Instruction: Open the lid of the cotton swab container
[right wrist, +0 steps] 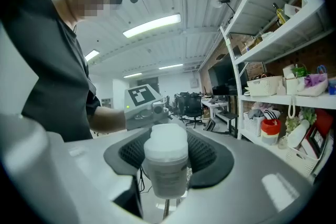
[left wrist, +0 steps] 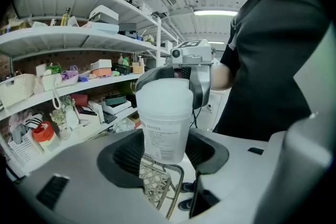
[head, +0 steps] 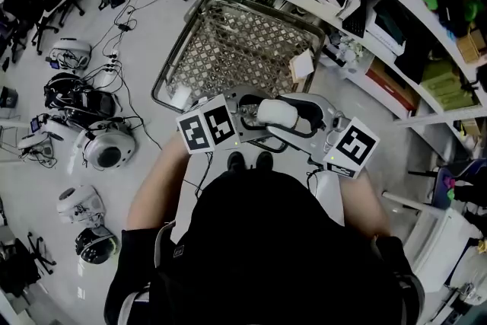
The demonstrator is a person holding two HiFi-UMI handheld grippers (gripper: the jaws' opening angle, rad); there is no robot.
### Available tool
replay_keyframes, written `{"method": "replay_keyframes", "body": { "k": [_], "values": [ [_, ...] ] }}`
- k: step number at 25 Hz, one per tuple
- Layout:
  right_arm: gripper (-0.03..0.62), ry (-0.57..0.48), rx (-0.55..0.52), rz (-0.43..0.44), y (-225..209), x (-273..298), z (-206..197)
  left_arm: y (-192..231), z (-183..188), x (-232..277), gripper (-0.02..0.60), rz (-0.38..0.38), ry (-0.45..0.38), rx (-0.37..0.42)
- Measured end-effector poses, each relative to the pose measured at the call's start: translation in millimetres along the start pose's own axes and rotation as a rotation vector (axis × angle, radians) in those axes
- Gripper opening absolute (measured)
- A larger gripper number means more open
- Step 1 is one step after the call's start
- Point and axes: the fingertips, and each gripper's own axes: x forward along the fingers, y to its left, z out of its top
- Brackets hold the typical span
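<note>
The cotton swab container (head: 276, 113) is a white translucent tub with a lid, held upright at waist height between my two grippers. In the right gripper view the lidded tub (right wrist: 167, 162) sits between the dark pads, and my right gripper (right wrist: 168, 168) is shut on it. In the left gripper view its labelled body (left wrist: 165, 128) stands between the pads of my left gripper (left wrist: 168, 157), which flank it widely without visibly pressing. The lid sits on the tub. The grippers face each other, left (head: 247, 116) and right (head: 304, 119).
A wire shopping cart (head: 236, 49) stands right below and ahead of the grippers. Stocked white shelves (head: 396, 19) run along the right. Several headsets and cables (head: 106, 148) lie on the floor at the left. The person's shoes (head: 247, 160) show below the grippers.
</note>
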Motion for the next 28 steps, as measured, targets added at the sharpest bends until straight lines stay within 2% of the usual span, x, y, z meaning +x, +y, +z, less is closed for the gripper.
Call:
{"method": "replay_keyframes", "body": {
  "k": [5, 12, 17, 21, 23, 25, 28],
  "values": [
    [0.232, 0.013, 0.012, 0.014, 1, 0, -3, -4, -1, 1, 0.204, -0.013, -0.008, 0.005],
    [0.236, 0.12, -0.04, 0.05, 4, -2, -15, -7, -10, 1, 0.196, -0.029, 0.042, 0.005],
    [0.233, 0.117, -0.043, 0.047, 3, -2, -15, -7, -10, 3, 0.196, -0.04, 0.042, -0.015],
    [0.232, 0.156, -0.062, 0.034, 2, -2, -23, -6, -16, 6, 0.196, -0.025, 0.069, -0.029],
    [0.232, 0.165, -0.069, 0.026, 2, -2, -25, -8, -18, 7, 0.195, -0.031, 0.082, -0.051],
    [0.227, 0.168, -0.104, -0.006, 1, -1, -23, -8, -21, 8, 0.195, -0.047, 0.085, -0.104],
    [0.227, 0.183, -0.156, -0.032, -1, 0, -19, -7, -21, 9, 0.195, -0.054, 0.052, -0.163]
  ]
}}
